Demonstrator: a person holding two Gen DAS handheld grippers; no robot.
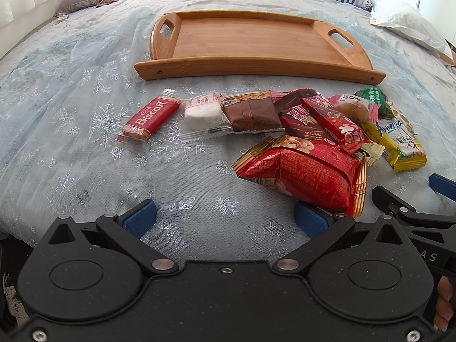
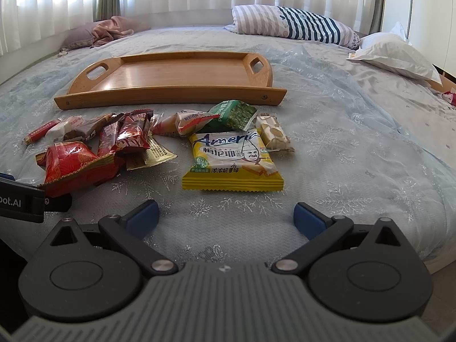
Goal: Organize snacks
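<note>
**Snacks wait in front of the bare tray, both grippers spread and holding nothing**

The wooden tray (image 1: pixel 250 40) lies flat on the bed (image 1: pixel 71 99), its floor bare, so by my judgement no sorting has begun. Its long low rail faces the snacks, which suits lifting packets over that side.

All the snacks sit on the bed on the near side of the tray, in a loose band parallel to that rail. At the left end of the tray lies the Biscoff biscuit (image 1: pixel 149 118), apart from the others and easy to take alone. Next to it a white wrapped cake (image 1: pixel 203 116) touches a brown cake (image 1: pixel 250 112). Toward the tray's right end the packets overlap in a heap: dark red wafer bars (image 1: pixel 327 122), a big red packet (image 1: pixel 302 171) nearest the grippers, and the yellow Ameria packet (image 2: pixel 232 161) lying flat and label up. A green pea packet (image 2: pixel 233 115) and a pale nougat piece (image 2: pixel 273 136) lie between the yellow packet and the tray; whether they touch it is hard to tell.

The left gripper (image 1: pixel 225 219) hovers low over the bed, fingers spread wide, its right pad just beside the red packet's corner. The right gripper (image 2: pixel 226 216) likewise has its fingers wide apart and bare, lined up with the yellow packet, probably its first pick.
</note>
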